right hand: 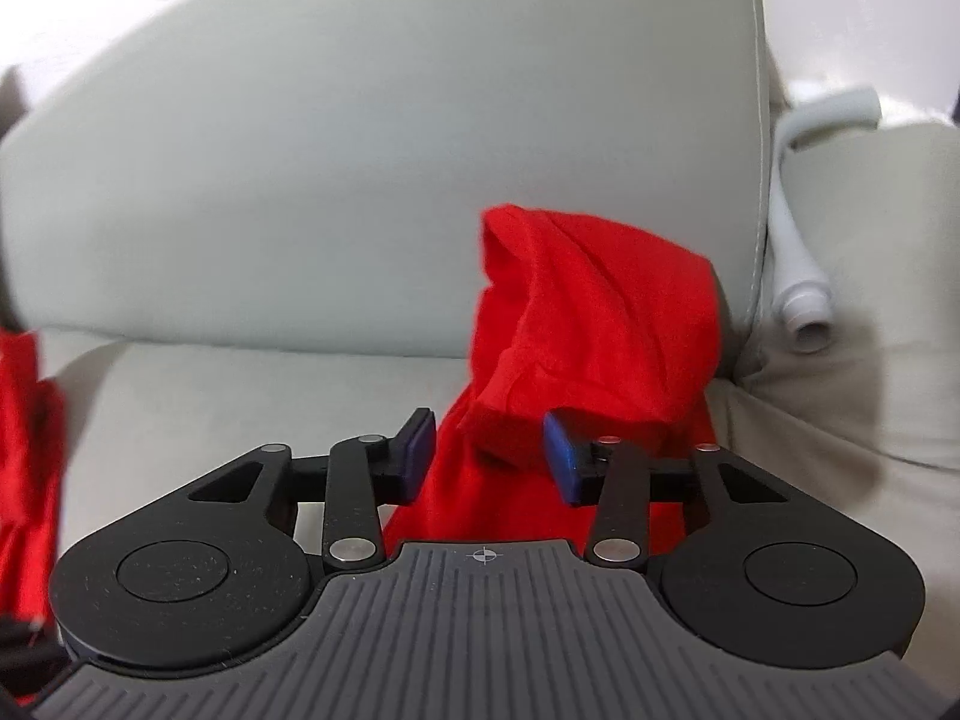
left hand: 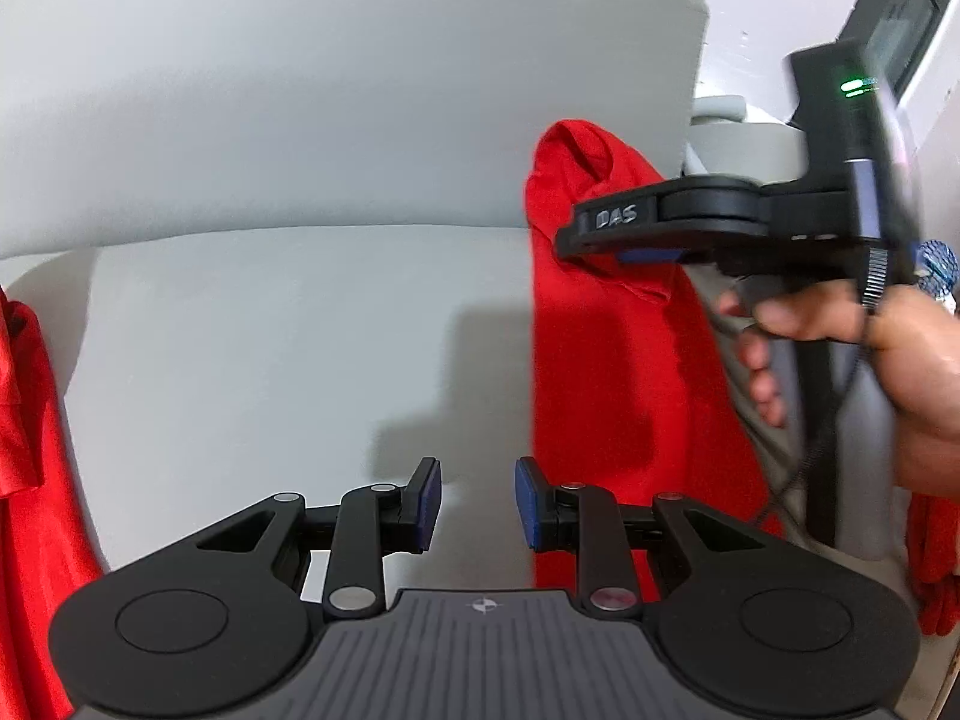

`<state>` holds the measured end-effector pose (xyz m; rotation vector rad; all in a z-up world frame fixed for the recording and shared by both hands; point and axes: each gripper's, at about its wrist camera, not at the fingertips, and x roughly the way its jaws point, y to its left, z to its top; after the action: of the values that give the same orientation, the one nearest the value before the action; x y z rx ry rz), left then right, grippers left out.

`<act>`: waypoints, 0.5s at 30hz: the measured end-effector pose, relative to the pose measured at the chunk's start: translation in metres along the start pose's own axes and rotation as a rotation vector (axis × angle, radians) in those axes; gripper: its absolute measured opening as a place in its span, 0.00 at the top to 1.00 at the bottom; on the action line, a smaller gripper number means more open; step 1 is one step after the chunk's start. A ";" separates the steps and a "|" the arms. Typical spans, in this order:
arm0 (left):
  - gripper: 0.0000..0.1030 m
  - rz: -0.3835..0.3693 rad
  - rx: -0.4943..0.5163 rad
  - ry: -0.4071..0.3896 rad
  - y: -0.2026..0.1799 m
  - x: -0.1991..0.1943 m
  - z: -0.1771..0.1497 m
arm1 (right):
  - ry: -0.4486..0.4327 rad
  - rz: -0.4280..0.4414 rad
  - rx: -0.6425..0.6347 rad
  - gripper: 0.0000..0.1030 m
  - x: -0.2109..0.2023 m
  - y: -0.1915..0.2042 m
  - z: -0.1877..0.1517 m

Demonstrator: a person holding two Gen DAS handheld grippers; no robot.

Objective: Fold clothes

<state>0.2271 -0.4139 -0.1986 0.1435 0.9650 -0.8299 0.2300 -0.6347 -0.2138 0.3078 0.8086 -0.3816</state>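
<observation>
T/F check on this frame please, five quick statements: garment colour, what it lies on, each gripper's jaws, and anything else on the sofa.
1. The garment is red. True.
2. It lies on a wooden table. False: it lies on a pale grey sofa, bunched against the backrest.
3. The left gripper has cloth clamped between its pads. False: its jaws stand apart with only the sofa seat showing between them.
4. The right gripper has its jaws apart, with red fabric showing between them. True; the pads do not press on it.
5. A blue ball sits beside the sofa cushion. False: a pale grey tube lies there.
</observation>
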 end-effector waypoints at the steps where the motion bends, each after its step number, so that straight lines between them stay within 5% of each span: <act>1: 0.76 -0.004 -0.002 0.000 0.001 0.002 0.001 | 0.014 -0.009 0.006 0.52 0.007 -0.001 0.000; 3: 0.76 -0.012 0.000 -0.002 0.002 0.004 0.004 | 0.018 -0.023 0.001 0.56 0.011 -0.001 0.001; 5: 0.76 -0.019 0.007 -0.010 0.002 0.004 0.007 | 0.038 -0.019 -0.010 0.85 0.007 -0.004 0.007; 6: 0.76 -0.023 0.010 -0.016 0.002 0.003 0.008 | 0.045 -0.017 -0.017 0.88 0.003 -0.006 0.011; 12: 0.76 -0.028 0.008 -0.026 0.003 -0.009 0.006 | -0.022 0.073 -0.180 0.91 -0.060 -0.007 0.049; 15: 0.76 -0.024 0.012 -0.029 0.003 -0.015 0.005 | -0.004 0.124 -0.274 0.82 -0.075 0.002 0.058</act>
<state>0.2281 -0.4054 -0.1850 0.1295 0.9360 -0.8578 0.2205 -0.6406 -0.1195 0.1003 0.8224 -0.1516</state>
